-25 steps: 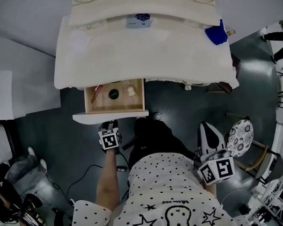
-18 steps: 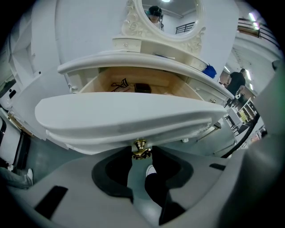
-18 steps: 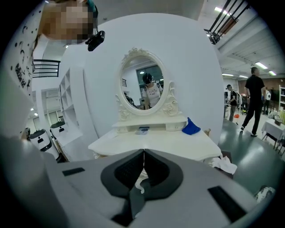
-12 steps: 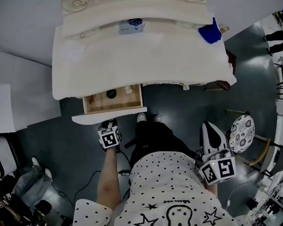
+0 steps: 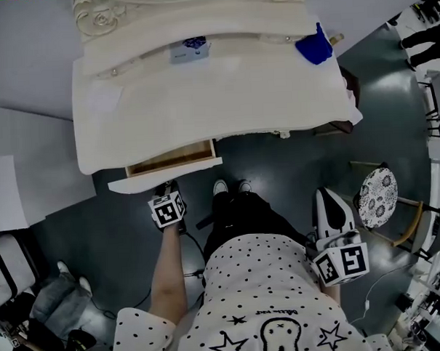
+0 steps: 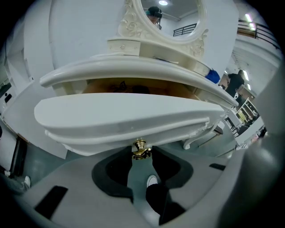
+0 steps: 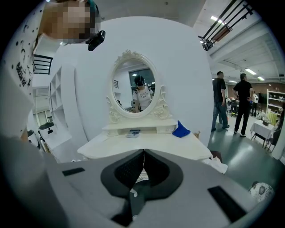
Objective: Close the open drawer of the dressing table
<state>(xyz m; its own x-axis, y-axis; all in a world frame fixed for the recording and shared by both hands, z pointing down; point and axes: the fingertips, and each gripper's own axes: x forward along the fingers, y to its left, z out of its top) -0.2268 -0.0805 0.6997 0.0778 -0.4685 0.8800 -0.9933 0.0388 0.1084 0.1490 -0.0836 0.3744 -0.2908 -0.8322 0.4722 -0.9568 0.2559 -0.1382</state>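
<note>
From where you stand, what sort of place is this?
Probably a big indoor hall or workshop staged as a bedroom corner: a white dressing table with an oval mirror stands against a bare partition, while ceiling strip lights and standing people show beside it.

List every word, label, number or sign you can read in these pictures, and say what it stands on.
No text can be read.
Shirt: a short script line above the tooth drawing, too small to read.
Box on the dressing table: print too blurred to read.

No legible text, shirt lettering [image 5: 273, 313] too small to read
</note>
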